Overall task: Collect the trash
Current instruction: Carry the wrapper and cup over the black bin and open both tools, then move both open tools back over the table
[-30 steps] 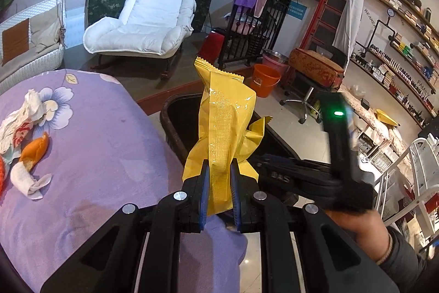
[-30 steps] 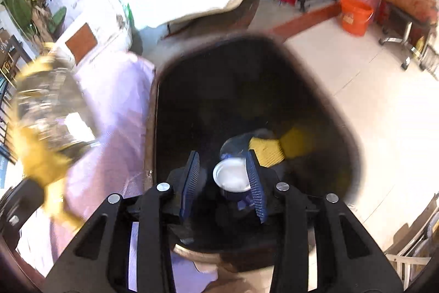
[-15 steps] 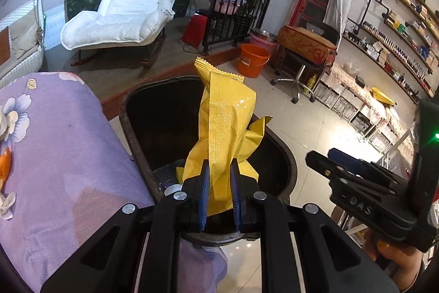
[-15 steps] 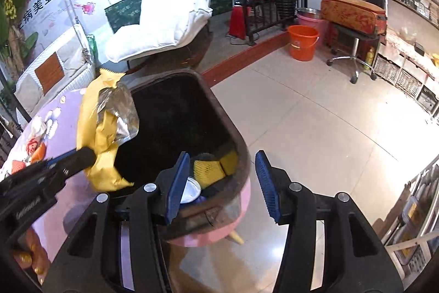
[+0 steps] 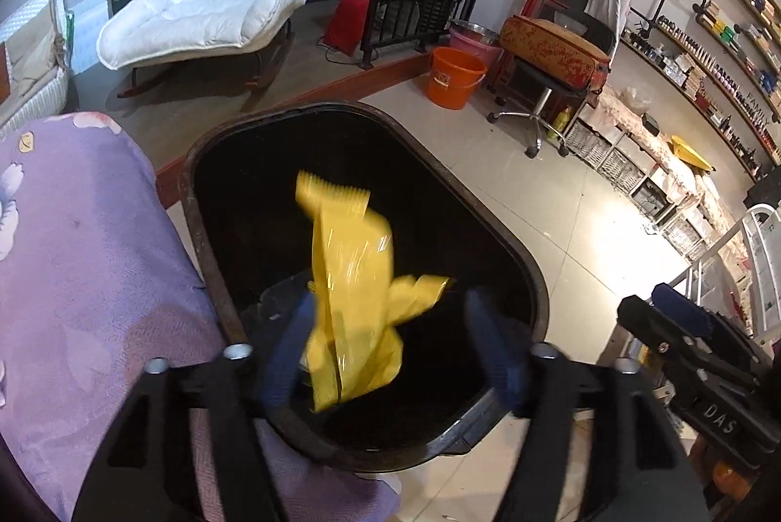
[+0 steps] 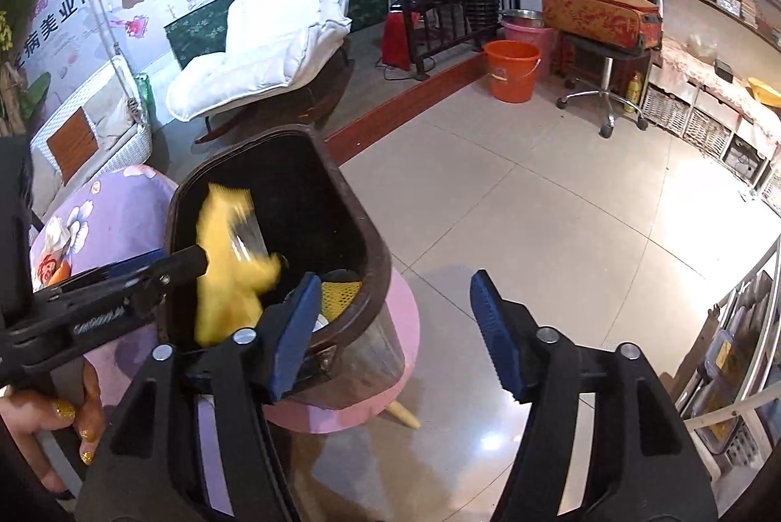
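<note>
- Left wrist view: your left gripper (image 5: 390, 356) hangs over the near end of the dark bin (image 5: 512, 239), its blue pads (image 5: 288, 356) spread wide apart, and the yellow wrapper (image 5: 351, 292) sits blurred between them, touching neither that can be seen; it looks to be dropping into the bin.
- Hold the gripper steady above the bin mouth until the wrapper is below the rim; pulling back too soon risks catching its tail on a pad.
- Keep the pads spread; closing now could snag the foil.
- Right wrist view: your right gripper (image 6: 395, 331) is empty, fingers parted, just right of the bin (image 6: 376, 258), which stands on a pink stool (image 6: 405, 322). Keep it off the bin wall, since a knock could tip it.
- More trash shows at the far left on the purple cloth (image 6: 132, 199): white tissue (image 6: 58, 234) and an orange scrap (image 6: 58, 273). In my judgement that is your next pick once the wrapper settles among the yellow litter (image 6: 341, 292) already inside.
</note>
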The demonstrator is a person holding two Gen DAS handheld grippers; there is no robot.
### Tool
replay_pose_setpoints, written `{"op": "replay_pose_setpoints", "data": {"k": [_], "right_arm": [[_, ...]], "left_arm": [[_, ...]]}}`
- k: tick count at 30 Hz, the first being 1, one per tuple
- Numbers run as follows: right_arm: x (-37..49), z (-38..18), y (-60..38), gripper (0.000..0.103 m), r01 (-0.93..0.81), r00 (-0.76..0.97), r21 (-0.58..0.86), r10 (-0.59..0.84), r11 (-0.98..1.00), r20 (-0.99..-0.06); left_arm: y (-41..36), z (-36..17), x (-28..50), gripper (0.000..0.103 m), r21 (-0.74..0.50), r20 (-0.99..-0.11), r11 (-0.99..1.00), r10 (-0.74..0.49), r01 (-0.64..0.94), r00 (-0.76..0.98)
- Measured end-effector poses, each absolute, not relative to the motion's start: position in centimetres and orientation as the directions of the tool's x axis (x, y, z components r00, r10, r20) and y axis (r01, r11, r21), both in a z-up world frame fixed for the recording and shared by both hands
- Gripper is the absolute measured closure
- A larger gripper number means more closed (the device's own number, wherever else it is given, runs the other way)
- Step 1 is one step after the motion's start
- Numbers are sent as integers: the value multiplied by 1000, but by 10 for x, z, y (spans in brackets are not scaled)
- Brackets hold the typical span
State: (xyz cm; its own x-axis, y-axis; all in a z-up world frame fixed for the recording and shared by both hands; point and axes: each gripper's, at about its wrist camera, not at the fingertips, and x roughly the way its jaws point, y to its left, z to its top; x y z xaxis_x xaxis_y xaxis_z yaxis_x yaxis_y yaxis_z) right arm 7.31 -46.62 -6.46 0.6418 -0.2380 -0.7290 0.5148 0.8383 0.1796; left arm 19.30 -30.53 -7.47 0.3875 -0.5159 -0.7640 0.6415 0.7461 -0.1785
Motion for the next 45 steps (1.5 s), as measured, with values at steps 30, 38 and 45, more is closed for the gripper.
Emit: {"op": "replay_pose_setpoints", "data": {"k": [30,38,45], "right_arm": [[116,-40,-348,25,210,736,216,-9,953,-677],[136,-38,-271,25,4,713,212,146,977,-686],[153,-44,-215,25,-139,647,231,265,963,-715]], "left_arm": [[-132,-40,136,17,-65,-671,896,-364,438,645],[-38,-48,135,17,-13,-689,967,-192,253,699],[38,-55,142,17,14,-714,993,-73,119,697]]}}
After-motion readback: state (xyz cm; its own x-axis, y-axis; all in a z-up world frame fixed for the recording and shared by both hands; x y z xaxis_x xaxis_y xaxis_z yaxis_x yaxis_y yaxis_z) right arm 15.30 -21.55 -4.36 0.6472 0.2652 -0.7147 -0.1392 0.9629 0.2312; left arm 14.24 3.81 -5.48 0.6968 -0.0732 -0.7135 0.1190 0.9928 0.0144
